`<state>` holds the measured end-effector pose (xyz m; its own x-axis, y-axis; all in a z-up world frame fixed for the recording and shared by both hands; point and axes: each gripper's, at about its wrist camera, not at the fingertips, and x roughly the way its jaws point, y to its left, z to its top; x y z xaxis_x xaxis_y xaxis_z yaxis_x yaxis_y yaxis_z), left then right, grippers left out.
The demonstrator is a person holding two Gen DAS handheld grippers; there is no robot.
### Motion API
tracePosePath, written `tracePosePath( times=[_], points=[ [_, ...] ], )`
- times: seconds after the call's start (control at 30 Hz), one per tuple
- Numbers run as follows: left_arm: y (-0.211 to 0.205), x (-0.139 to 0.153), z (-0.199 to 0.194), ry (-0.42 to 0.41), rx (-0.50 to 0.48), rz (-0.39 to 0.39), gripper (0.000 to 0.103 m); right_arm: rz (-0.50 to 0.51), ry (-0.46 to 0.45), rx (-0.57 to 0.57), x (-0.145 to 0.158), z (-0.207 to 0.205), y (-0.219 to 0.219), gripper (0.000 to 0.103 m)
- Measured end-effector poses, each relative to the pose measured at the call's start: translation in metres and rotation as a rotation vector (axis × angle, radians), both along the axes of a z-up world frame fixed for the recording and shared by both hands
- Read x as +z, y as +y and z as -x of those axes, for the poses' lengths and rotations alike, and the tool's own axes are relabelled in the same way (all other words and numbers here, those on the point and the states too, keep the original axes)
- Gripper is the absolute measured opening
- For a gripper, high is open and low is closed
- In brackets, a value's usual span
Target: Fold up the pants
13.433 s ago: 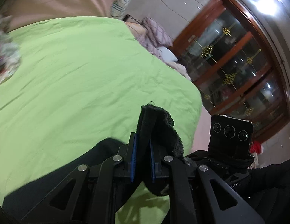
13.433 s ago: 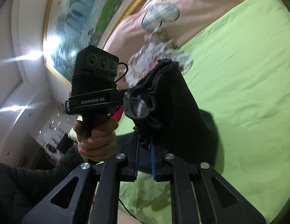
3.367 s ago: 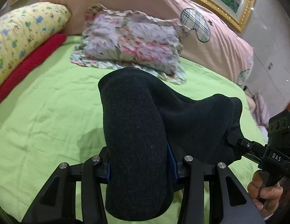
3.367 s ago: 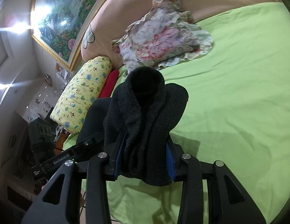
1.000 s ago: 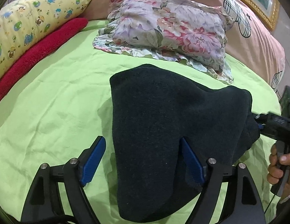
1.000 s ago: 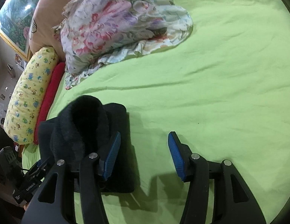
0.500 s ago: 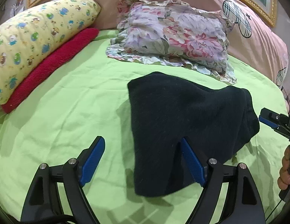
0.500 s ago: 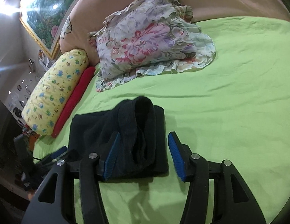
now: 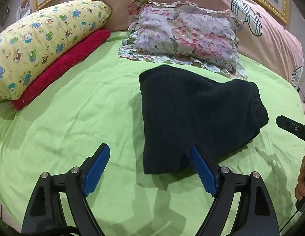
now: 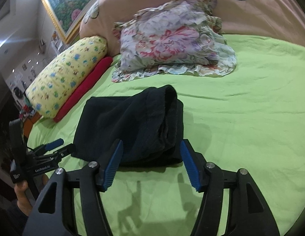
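Note:
The dark navy pants (image 9: 191,114) lie folded into a thick bundle on the green bed sheet (image 9: 73,118), just short of the floral pillow. My left gripper (image 9: 150,169) is open above the sheet, drawn back from the bundle's near left corner, nothing between its blue pads. In the right wrist view the same pants (image 10: 136,122) show their rolled edge on the right side. My right gripper (image 10: 151,163) hovers before the bundle's near edge with its jaws opening; nothing is pinched between them. The left gripper (image 10: 54,147) appears at the lower left there, held by a hand.
A floral pillow (image 9: 181,37) lies behind the pants. A yellow printed bolster (image 9: 44,45) rests on a red towel (image 9: 64,64) at the left. A pink padded headboard (image 9: 270,29) rings the bed. The right hand-held gripper (image 9: 294,127) and a hand show at the right edge.
Both grippers have drawn back and risen away from the folded pants, which stay on the sheet. The right gripper's jaws have widened and it has rolled upright.

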<state>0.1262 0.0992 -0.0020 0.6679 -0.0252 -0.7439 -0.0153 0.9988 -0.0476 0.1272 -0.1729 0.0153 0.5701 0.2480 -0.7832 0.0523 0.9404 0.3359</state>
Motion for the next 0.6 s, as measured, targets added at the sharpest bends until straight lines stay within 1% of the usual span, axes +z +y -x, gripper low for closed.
tracePosePath(
  times=[0.07, 0.13, 0.23, 0.4, 0.6],
  points=[
    [-0.005, -0.002, 0.005, 0.001, 0.005, -0.026, 0.085, 0.019, -0.003, 0.024, -0.001, 0.003, 0.006, 0.07],
    [-0.009, -0.004, 0.008, 0.001, -0.002, -0.033, 0.085, 0.042, -0.006, 0.053, -0.001, 0.006, 0.012, 0.073],
    [-0.014, -0.009, 0.013, 0.013, -0.018, -0.012, 0.085, 0.06, -0.011, 0.083, -0.004, 0.011, 0.02, 0.078],
    [-0.019, -0.012, 0.018, 0.011, 0.001, -0.03, 0.086, 0.106, 0.002, 0.112, -0.012, 0.016, 0.028, 0.079],
    [-0.017, -0.011, 0.022, -0.022, 0.014, -0.038, 0.087, 0.115, -0.004, 0.121, -0.016, 0.021, 0.031, 0.079]
  ],
)
